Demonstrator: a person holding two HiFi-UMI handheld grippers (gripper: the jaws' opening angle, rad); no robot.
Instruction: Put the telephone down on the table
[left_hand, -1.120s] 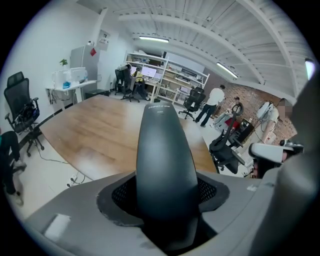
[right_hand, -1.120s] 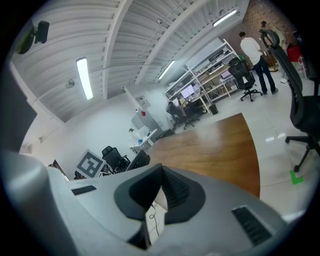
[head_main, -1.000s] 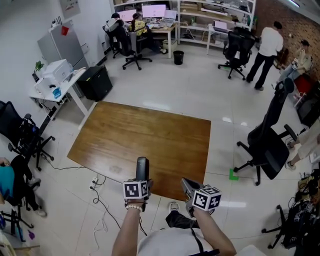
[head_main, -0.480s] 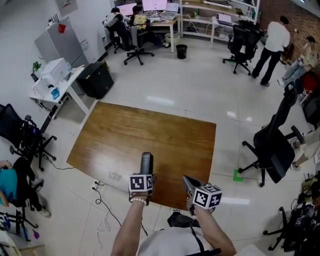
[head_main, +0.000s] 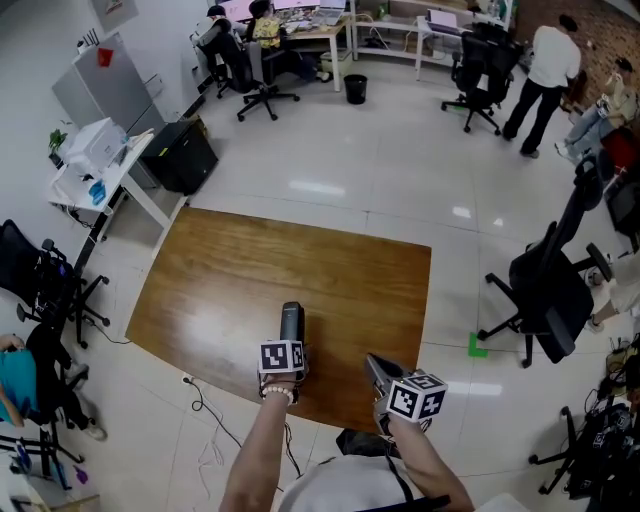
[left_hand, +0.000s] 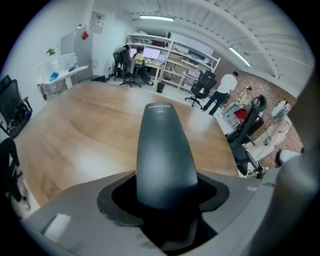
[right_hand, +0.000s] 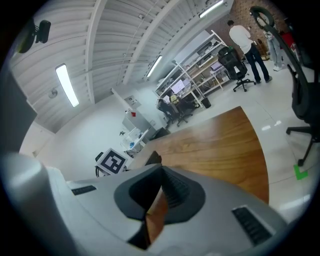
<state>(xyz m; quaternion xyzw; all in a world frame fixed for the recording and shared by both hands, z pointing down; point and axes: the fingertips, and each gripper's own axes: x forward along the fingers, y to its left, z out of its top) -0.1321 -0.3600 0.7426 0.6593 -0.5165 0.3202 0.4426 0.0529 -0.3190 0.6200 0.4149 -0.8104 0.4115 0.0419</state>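
Observation:
A dark grey telephone handset (head_main: 291, 322) stands out ahead of my left gripper (head_main: 290, 340), whose jaws are shut on its lower end. In the left gripper view the telephone (left_hand: 164, 150) rises from between the jaws of the left gripper (left_hand: 165, 200) and hangs over the brown wooden table (left_hand: 75, 135). From the head view it is above the near edge of the table (head_main: 300, 260). My right gripper (head_main: 378, 372) hovers at the table's near right edge. Its jaws are shut with nothing in them, as the right gripper view shows for the right gripper (right_hand: 159, 192).
A black office chair (head_main: 545, 285) stands right of the table, beside a green floor mark (head_main: 478, 347). A white desk with a printer (head_main: 95, 150) and a black box (head_main: 185, 160) are at the left. Cables (head_main: 200, 400) trail on the floor. People stand and sit at the back.
My left gripper has carried the telephone forward and lower, from the near edge to over the table. The right gripper has shifted slightly forward.

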